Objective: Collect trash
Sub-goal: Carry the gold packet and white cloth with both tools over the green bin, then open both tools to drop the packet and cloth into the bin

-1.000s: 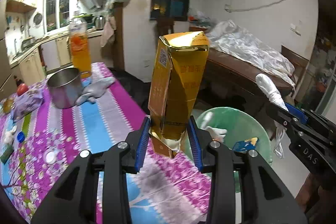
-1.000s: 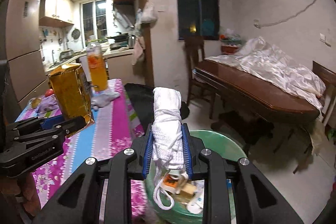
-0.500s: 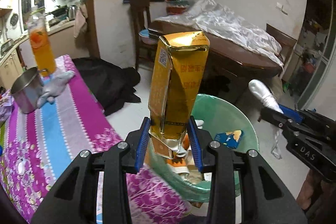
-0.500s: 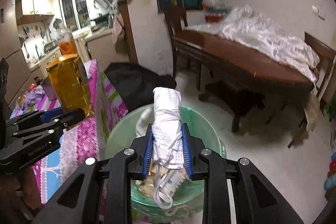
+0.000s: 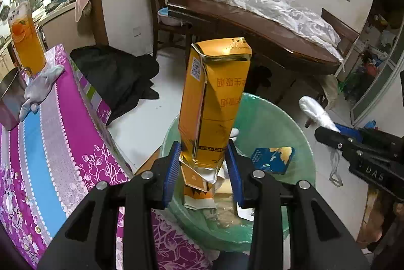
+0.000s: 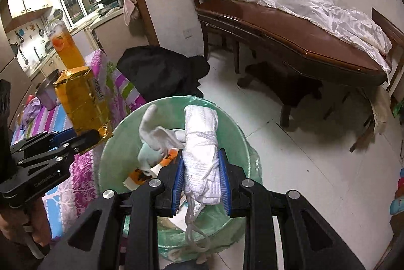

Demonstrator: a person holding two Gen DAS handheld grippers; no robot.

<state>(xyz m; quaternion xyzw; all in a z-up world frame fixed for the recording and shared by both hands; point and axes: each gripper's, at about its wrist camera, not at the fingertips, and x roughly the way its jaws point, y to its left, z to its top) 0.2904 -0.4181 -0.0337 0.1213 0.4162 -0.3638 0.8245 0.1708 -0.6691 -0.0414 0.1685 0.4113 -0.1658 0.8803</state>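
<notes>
The left gripper [image 5: 203, 169] pinched a yellow carton [image 5: 214, 103] by its lower end, both blue pads [image 5: 171, 170] pressed against its sides, the carton standing upright above the near rim of the green bin [image 5: 300, 141]. The right gripper [image 6: 201, 176] clamped a white bundle [image 6: 200, 143] tied with string between its pads [image 6: 178, 179], a loop of string [image 6: 194, 232] dangling below, the bundle poised over the bin's opening.

Just beside the bin on the left stood a table [image 5: 50, 143] with a purple striped cloth.

The left view showed inside the bin a blue packet [image 5: 272, 160] and crumpled wrappers beneath the carton, and the right gripper at the right edge with the bundle's tip sticking out. The right view showed instead a white glove [image 6: 156, 133] in the bin, and the left gripper at the left edge with a hand [image 6: 27, 222] below it.

Farther off on the table stood a pot [image 5: 10, 103], a grey glove [image 5: 40, 90] and an orange drink bottle [image 5: 26, 42]. Beyond lay a dark heap [image 6: 161, 70] on the floor and a wooden table [image 6: 303, 47] under a white sheet.
</notes>
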